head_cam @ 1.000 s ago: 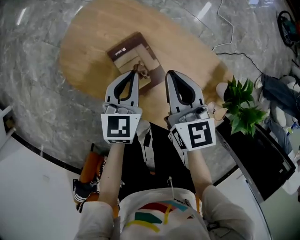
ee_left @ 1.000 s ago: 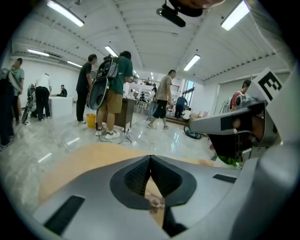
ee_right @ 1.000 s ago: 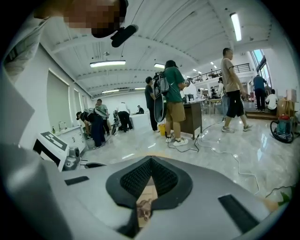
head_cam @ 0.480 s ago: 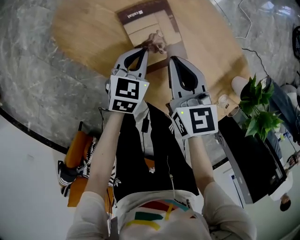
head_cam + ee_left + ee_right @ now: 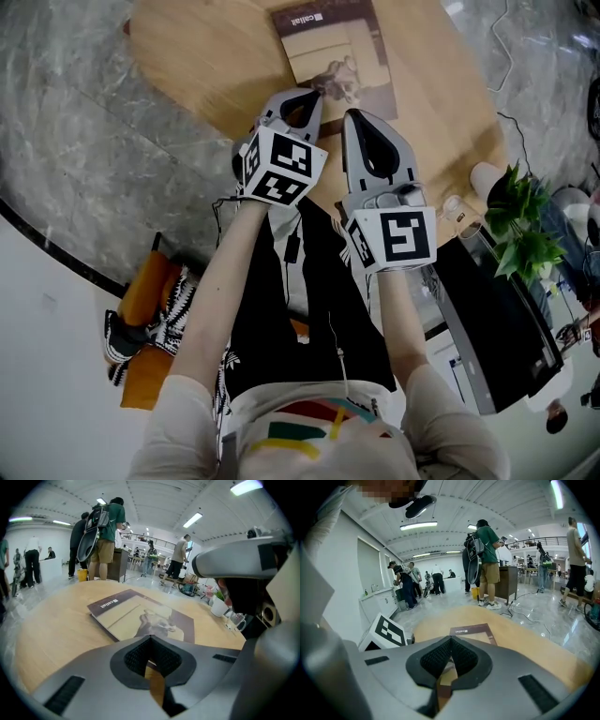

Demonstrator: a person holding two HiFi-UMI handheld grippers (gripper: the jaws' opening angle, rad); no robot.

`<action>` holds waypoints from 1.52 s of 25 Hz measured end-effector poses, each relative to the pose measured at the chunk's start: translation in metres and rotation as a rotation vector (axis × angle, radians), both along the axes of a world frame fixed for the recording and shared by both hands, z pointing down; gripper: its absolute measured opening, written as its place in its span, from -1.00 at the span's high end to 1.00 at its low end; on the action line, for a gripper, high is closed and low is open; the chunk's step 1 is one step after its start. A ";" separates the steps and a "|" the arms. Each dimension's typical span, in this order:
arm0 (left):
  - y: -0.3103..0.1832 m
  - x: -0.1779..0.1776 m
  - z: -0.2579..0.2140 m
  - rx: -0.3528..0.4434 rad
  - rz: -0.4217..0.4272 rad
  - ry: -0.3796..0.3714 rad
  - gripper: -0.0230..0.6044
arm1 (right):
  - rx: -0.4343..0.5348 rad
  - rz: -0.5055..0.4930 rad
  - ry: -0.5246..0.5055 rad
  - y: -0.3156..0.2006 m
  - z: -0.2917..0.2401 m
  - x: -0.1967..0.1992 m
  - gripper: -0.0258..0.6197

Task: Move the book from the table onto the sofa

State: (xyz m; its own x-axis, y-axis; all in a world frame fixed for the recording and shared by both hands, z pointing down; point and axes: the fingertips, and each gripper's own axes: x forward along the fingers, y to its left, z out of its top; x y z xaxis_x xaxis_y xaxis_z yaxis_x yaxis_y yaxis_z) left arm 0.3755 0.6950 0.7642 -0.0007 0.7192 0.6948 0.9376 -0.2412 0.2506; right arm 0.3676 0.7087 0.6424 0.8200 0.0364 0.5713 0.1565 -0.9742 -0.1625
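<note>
A brown and beige book (image 5: pixel 337 56) lies flat on the oval wooden table (image 5: pixel 206 56). My left gripper (image 5: pixel 305 94) hovers at the book's near edge with its jaws shut and nothing between them. In the left gripper view the book (image 5: pixel 136 616) lies just beyond the closed tips of the left gripper (image 5: pixel 151 638). My right gripper (image 5: pixel 359 114) hangs beside it, slightly nearer to me, over the table by the book's near right corner. The right gripper view shows the book (image 5: pixel 471 632) past the right gripper (image 5: pixel 451 638), whose tips meet and hold nothing.
A potted plant (image 5: pixel 520 220), a white cup (image 5: pixel 485 178) and a glass mug (image 5: pixel 455 211) stand at the table's right end. A dark flat case (image 5: pixel 497 309) lies lower right. Several people (image 5: pixel 485 559) stand beyond the table. An orange stool (image 5: pixel 141 300) is at my left.
Both grippers have dropped and moved forward toward the book. The left one now reaches the book's near edge. Both stayed shut and the book has not moved on the table.
</note>
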 end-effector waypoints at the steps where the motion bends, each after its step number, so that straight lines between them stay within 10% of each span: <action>1: -0.001 -0.001 0.000 0.012 0.009 0.009 0.91 | 0.000 -0.002 -0.003 -0.003 -0.002 0.000 0.88; 8: -0.031 0.007 0.000 0.066 0.005 0.024 0.91 | -0.016 -0.044 0.001 -0.017 -0.019 0.013 0.88; 38: -0.198 0.036 0.005 0.124 -0.494 -0.062 0.91 | -0.041 -0.374 0.023 -0.111 -0.033 0.075 0.88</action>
State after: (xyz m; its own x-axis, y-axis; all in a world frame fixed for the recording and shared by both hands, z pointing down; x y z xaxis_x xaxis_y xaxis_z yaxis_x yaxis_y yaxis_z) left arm 0.4119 0.4965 0.7687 0.2748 0.5558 0.7846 0.6885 -0.6834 0.2429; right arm 0.4424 0.5975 0.6092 0.7934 -0.2455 0.5570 -0.2143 -0.9691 -0.1219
